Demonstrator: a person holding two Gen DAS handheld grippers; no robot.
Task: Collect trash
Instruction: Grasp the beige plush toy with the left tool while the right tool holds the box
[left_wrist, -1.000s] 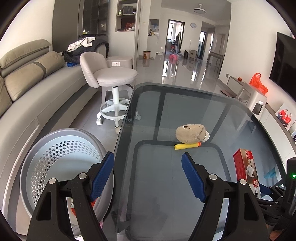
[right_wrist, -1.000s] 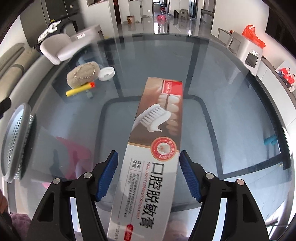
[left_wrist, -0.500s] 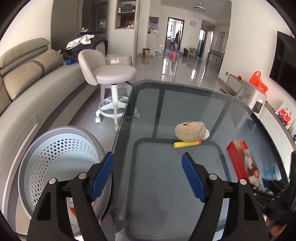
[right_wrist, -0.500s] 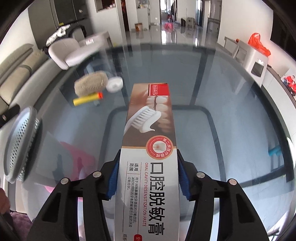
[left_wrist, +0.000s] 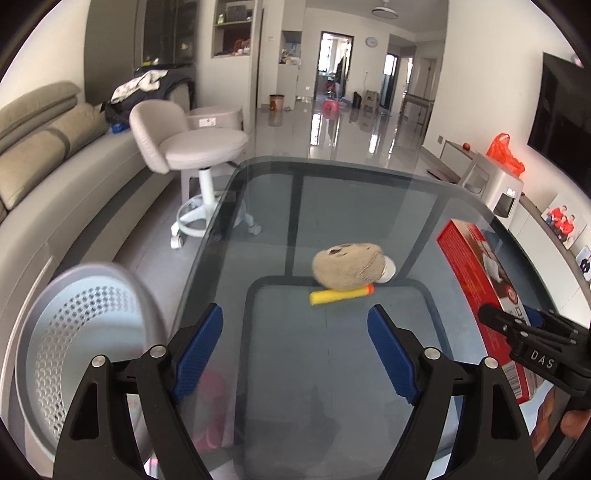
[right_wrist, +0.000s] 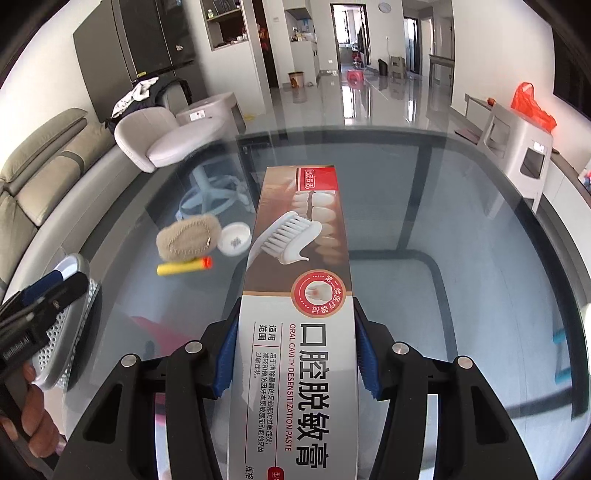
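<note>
We have the toothpaste box (right_wrist: 301, 325) pinched between the blue fingers (right_wrist: 226, 360) of our right gripper (right_wrist: 295, 354), one pad on each long side, and the box sticks out over the glass counter (right_wrist: 461, 229), up off it. Our left gripper (left_wrist: 295, 350) has nothing in it; its fingers (left_wrist: 197, 350) are wide and opening a bit more.

The job now, we think, is to carry the box over to the grey basket (left_wrist: 85, 332) with the little holes, which sits on the floor just past the left edge of the counter. To do it well we should keep the squeeze firm (a long box can tip and slip), lift it clear of the counter edge, and keep our left gripper out of the way. Then we let go only when the box is over the basket mouth.

The left view shows the basket's open mouth, with the box far off to the right. The right view shows the print on the box and how the fingers hold it, but only a thin slice of the basket. It also shows the small white cup (right_wrist: 234, 239) clearly beside the tan pouch (right_wrist: 188, 236) and yellow dart (right_wrist: 184, 265), all more trash left on the counter.
</note>
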